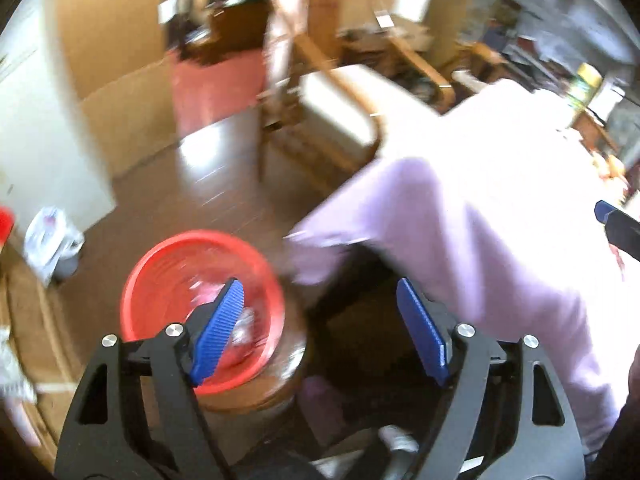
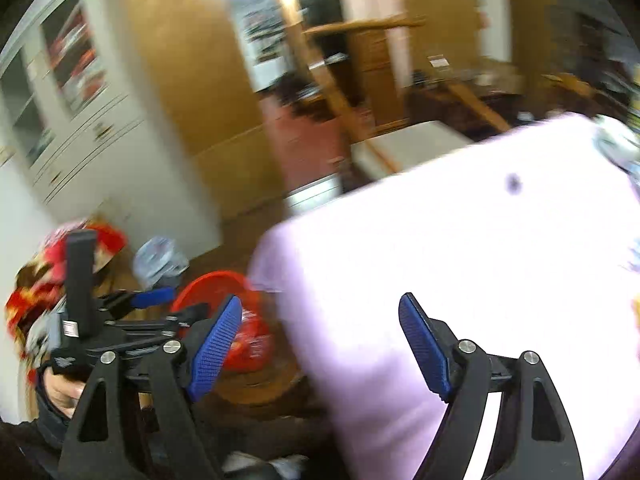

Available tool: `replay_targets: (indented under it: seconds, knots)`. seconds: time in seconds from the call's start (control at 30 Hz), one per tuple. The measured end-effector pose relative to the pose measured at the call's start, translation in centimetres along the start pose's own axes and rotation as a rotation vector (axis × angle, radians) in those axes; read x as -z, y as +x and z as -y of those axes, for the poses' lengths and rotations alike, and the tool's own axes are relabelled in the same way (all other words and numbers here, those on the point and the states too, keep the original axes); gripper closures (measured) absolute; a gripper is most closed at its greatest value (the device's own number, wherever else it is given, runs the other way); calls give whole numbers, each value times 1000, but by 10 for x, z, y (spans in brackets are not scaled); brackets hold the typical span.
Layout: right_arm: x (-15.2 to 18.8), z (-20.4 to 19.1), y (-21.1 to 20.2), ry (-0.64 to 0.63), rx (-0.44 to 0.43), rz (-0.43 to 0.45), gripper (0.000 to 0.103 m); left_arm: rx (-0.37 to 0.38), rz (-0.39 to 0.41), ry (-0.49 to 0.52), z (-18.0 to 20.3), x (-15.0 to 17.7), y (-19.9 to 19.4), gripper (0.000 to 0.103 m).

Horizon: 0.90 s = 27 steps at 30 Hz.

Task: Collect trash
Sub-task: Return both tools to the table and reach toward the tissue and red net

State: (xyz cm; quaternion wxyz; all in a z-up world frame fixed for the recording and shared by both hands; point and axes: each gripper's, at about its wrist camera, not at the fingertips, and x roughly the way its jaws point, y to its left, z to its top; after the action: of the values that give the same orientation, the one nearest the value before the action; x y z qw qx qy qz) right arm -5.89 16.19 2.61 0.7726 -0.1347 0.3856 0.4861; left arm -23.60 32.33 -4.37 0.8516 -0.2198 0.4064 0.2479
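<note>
A red plastic basin (image 1: 160, 276) sits on a round wooden stool (image 1: 260, 392), with crumpled wrappers inside it (image 1: 244, 320). My left gripper (image 1: 320, 312) is open and empty, hovering above the basin's right side. My right gripper (image 2: 320, 332) is open and empty over the edge of a table with a pale lilac cloth (image 2: 460, 260). The basin (image 2: 216, 280) and the left gripper (image 2: 152, 298) show at the lower left of the right wrist view. Both views are motion-blurred.
The lilac-covered table (image 1: 480, 200) fills the right side. A wooden chair with a white cushion (image 1: 340, 108) stands behind it. A white plastic bag (image 1: 52, 240) lies on the dark floor by a white cabinet (image 2: 80, 120). Red patterned cloth (image 2: 52, 264) is at far left.
</note>
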Motion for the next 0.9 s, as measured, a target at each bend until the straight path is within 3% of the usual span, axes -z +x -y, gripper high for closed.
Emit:
replay_targets:
  seconds: [0.3, 0.57, 0.7, 0.9]
  knots:
    - [58, 153, -110, 248, 334, 103, 23, 229, 4, 262, 160, -19, 8, 24]
    - [114, 263, -150, 495, 500, 115, 23, 364, -45, 471, 296, -16, 35, 24]
    - [127, 291, -150, 537, 560, 95, 23, 407, -77, 513, 335, -16, 43, 24]
    - [123, 305, -135, 478, 571, 36, 23, 425, -107, 577, 377, -14, 56, 23]
